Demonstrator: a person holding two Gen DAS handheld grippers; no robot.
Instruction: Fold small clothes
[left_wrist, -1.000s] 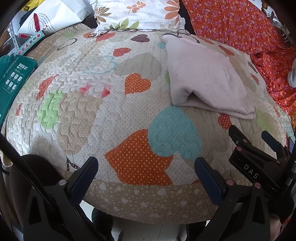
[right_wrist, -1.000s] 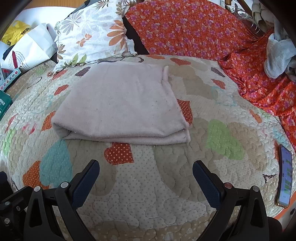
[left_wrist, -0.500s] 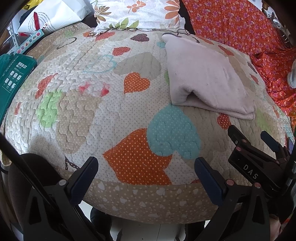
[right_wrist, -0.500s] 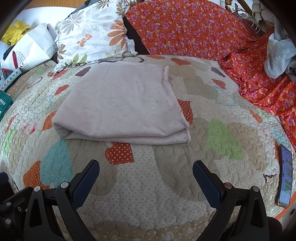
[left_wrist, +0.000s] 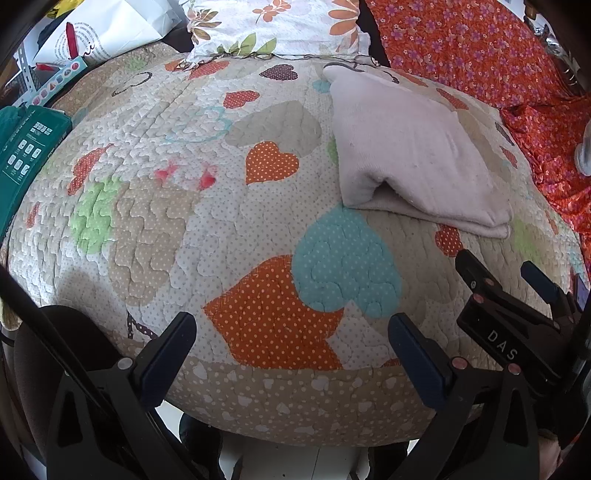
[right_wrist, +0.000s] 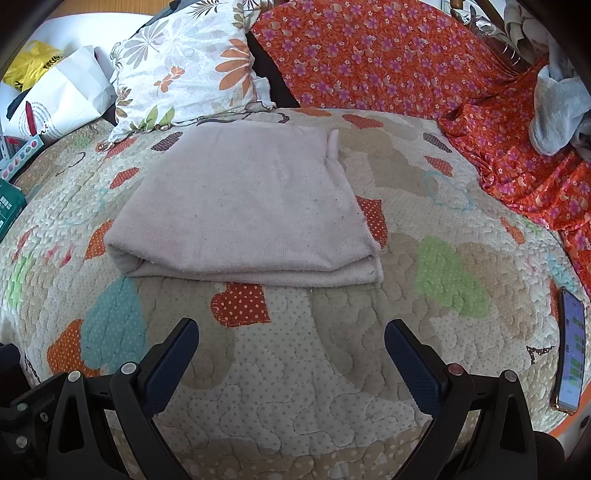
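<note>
Both grippers, left (left_wrist: 291, 341) & right (right_wrist: 291, 347), are hanging wide open w/ nothing held, near the pale folded garment (right_wrist: 243, 206) lying mid-quilt (right_wrist: 295, 387), so it's prob. awaiting another fold, needing both reaching to its near edge.

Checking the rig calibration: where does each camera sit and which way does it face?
Left wrist: on the left gripper, low at the quilt's near edge, facing across it; the folded pale garment lies up right; the right gripper shows at right.
Right wrist: on the right gripper, facing the garment head-on; a phone lies at right.
Shared: garment, quilt, floral pillow, orange floral cloth.
</note>
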